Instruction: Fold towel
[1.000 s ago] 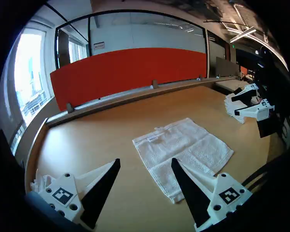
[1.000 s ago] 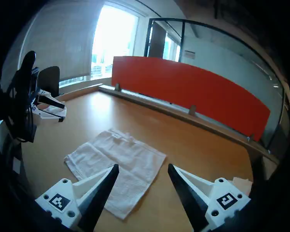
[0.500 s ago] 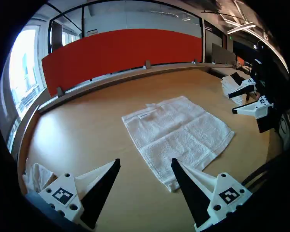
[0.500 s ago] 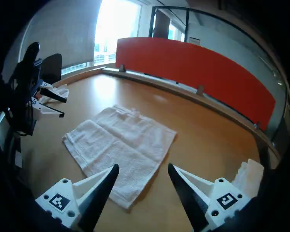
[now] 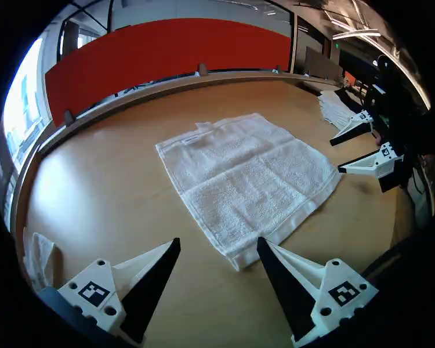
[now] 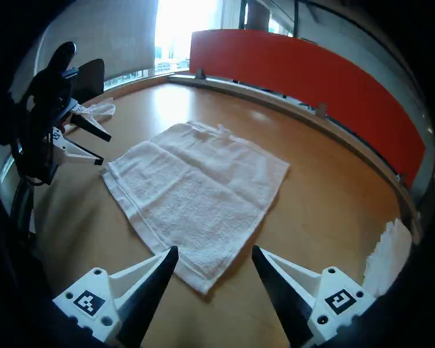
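Two pairs of fingers stand spread wide and grasp nothing: those of the left gripper [image 5: 217, 269] and of the right gripper [image 6: 214, 269]. In the left gripper view the near corner of the white terry towel [image 5: 246, 174] lies in the gap between the fingertips, close to the right-hand one. In the right gripper view a neighbouring corner sits between that gripper's fingertips. The towel lies flat on the light wooden table [image 5: 101, 174]. A small sewn tag [image 5: 189, 139] lies near the towel's far edge, its writing too small to read. Each finger carries a black-and-white square marker [image 5: 94, 293] with no words. Farther off, a stack of folded white cloths [image 5: 333, 107] sits beyond the right gripper, a crumpled white cloth [image 6: 98, 108] lies beside the left one, and a long red partition panel [image 5: 159, 52] runs along the table's far edge.
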Available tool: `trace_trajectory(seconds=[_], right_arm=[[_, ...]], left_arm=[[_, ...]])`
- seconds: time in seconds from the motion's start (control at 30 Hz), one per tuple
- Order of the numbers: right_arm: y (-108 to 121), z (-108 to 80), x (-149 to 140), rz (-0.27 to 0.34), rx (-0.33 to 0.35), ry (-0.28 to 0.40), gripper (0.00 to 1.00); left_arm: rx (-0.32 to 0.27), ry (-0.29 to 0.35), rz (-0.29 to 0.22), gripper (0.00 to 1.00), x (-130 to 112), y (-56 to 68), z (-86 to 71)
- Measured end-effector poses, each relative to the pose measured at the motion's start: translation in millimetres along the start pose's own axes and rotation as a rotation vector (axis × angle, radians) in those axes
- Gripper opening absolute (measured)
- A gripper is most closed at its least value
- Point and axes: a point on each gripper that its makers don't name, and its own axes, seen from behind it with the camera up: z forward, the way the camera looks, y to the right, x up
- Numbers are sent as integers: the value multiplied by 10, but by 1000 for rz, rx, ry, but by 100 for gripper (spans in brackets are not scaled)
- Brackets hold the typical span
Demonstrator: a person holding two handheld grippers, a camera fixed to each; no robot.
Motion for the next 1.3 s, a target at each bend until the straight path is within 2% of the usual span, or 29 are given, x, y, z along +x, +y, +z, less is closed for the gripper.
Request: trace_trajectory(seconds=[0.27, 0.57, 0.7, 1.03, 1.17, 1.3], right_arm=[[-16, 56, -210, 10, 16, -45, 98], [-8, 85, -313, 6, 35, -72, 98], [-20, 99, -333, 10, 50, -75, 97], [-63, 97, -344, 11, 81, -69, 83], [-91, 105, -342, 2, 91, -70, 73], [-99, 111, -337, -1, 97, -71, 66]], left_arm=[[-40, -47, -6, 98, -126, 82, 84], [-67, -89, 36, 98, -226, 216, 141], [-77, -97, 37, 98, -242, 284, 171], [-43, -95, 42, 96, -248, 281, 186], [-28, -107, 52, 87, -240, 296, 200], [-19, -114, 38, 81, -247, 290, 205]])
